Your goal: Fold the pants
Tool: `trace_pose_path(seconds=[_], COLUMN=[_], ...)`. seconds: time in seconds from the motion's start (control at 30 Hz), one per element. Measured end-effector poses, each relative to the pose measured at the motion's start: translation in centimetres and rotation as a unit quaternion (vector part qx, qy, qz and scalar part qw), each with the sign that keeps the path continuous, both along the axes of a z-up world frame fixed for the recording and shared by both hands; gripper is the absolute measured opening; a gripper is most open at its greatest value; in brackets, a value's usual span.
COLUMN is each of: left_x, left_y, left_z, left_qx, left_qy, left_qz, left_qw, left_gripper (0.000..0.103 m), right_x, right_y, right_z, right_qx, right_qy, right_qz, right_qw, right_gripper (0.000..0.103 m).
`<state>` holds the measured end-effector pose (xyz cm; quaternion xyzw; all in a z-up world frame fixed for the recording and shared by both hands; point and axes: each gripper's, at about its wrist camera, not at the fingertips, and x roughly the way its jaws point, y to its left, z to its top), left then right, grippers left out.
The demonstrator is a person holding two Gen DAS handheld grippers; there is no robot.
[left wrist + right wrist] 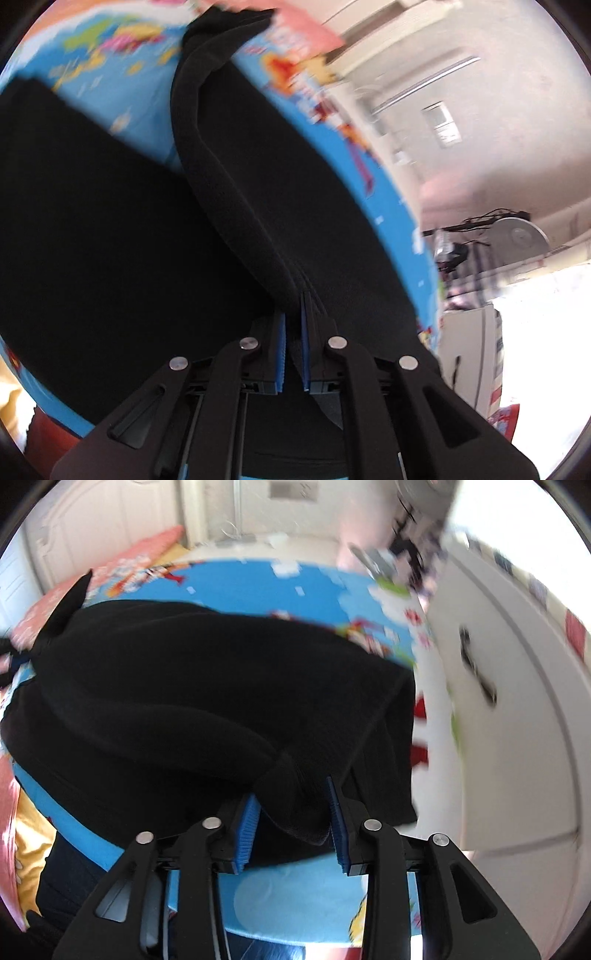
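The left tongs (292, 354) were clamped on a thick ribbed edge of the black pants (258, 206), presumably the waistband, lifting it so the cloth could be carried over for a fold. The right tongs (293, 825) stood partly apart with a bunched corner of the pants (207, 686) between the pads, whether gripped could not be told. The pants lay spread on a blue cartoon-printed sheet (314, 579), apparently a bed. No legible writing or brand was visible.
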<state>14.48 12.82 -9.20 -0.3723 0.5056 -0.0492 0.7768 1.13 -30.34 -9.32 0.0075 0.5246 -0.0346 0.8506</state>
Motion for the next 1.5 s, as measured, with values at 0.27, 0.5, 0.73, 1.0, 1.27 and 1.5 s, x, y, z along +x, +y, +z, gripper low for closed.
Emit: trace_pose_path(seconds=[0.27,0.5,0.73,1.0,1.27,1.5], left_x=[0.3,0.1,-0.2,0.2,0.2,-0.1], left_y=[0.4,0.7,1.0,0.3,0.0,-0.6], left_z=[-2.7,-3.3,-3.5,-3.4,-3.0,-0.1], left_qx=[0.003,-0.004,-0.006,0.0,0.008,0.026], left_qy=[-0.003,-0.004,-0.005,-0.004,-0.004,-0.026], left_qz=[-0.001,-0.002,-0.005,-0.011,-0.015,-0.028], left_qw=[1.0,1.0,1.0,0.9999,0.9999,0.999], left_gripper=[0.006,0.007,0.007,0.007,0.007,0.006], right_x=[-3.5,-5.6,-3.1,-1.6,-1.9,-1.9], right_y=[-3.4,-7.1,-6.3,-4.4,-2.9,-1.5], right_z=[-1.2,-3.7,-4.5,-0.7,1.1,3.5], right_qx=[0.092,0.358,0.376,0.258,0.166,0.086], right_qy=[0.002,0.011,0.009,-0.043,-0.077,-0.117], right_qz=[-0.131,-0.253,-0.288,-0.255,-0.219,-0.195], right_qw=[0.987,0.899,0.881,0.931,0.959,0.97], right_gripper=[0.083,0.076,0.061,0.036,0.032,0.03])
